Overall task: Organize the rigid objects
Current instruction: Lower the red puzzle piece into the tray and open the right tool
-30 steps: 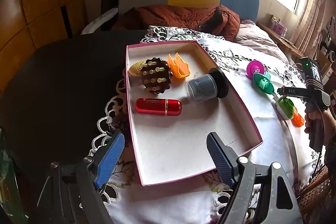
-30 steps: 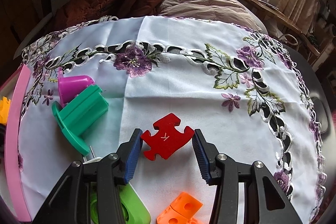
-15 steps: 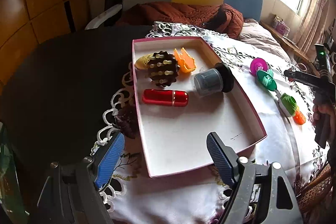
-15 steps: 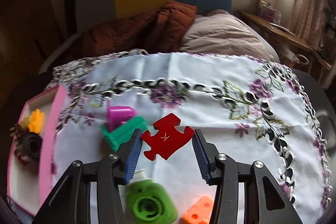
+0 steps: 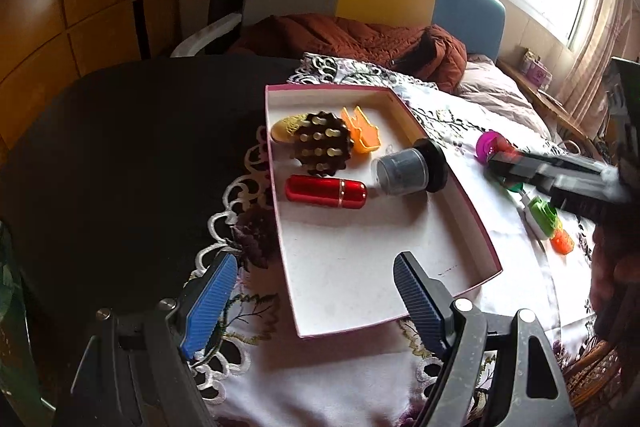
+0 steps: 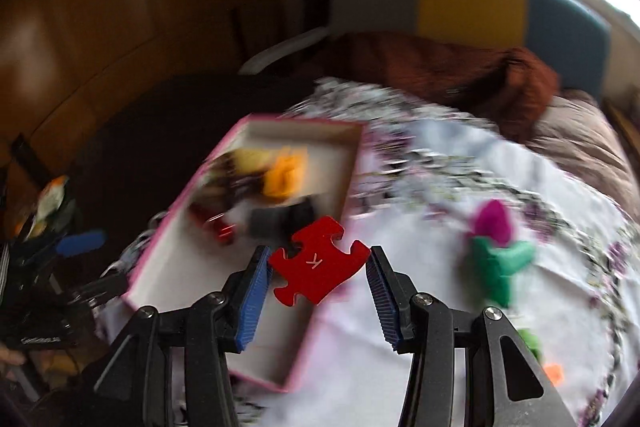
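Right gripper [image 6: 318, 277] clamped on the red puzzle piece [image 6: 318, 267], held above the near rim of the pink box [image 6: 208, 291]; left gripper [image 5: 316, 291] wide and empty: best released low over the box's bare floor, clear of items already inside.

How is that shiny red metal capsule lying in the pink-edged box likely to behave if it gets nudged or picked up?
The shiny red metal capsule lies on its side on the flat floor of the pink-edged box, so a nudge would probably roll it. Its glossy rounded skin looks slippery for flat pads. It appears rigid, so squeezing is unlikely to deform it.
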A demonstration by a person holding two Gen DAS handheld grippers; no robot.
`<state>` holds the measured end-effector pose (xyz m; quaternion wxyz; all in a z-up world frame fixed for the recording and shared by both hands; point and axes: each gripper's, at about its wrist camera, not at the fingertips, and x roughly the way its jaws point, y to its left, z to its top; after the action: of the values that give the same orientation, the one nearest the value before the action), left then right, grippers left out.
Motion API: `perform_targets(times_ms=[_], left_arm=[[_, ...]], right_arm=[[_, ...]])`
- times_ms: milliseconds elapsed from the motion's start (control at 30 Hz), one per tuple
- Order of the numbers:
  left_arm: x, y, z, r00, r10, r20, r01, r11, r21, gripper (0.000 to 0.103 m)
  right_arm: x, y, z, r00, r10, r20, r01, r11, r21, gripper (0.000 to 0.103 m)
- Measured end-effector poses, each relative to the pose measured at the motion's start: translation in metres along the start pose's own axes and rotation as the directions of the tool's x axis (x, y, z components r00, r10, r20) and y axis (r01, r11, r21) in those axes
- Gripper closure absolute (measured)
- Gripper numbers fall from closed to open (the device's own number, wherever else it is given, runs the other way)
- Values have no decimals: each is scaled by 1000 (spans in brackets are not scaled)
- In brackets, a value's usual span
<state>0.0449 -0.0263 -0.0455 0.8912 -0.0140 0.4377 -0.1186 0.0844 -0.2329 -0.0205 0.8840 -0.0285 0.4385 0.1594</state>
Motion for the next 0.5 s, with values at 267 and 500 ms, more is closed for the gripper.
perform_targets(times_ms=[267, 500], left_arm=[[-3, 18, -4, 1000, 0, 0, 0, 999, -53, 21], [0, 22, -7, 1000, -4, -9, 3, 998, -59, 21]], right_arm=[[88, 35, 0, 971, -5, -240, 1, 1000, -15, 54], [106, 16, 12, 976, -103, -191, 115, 992, 55, 53]])
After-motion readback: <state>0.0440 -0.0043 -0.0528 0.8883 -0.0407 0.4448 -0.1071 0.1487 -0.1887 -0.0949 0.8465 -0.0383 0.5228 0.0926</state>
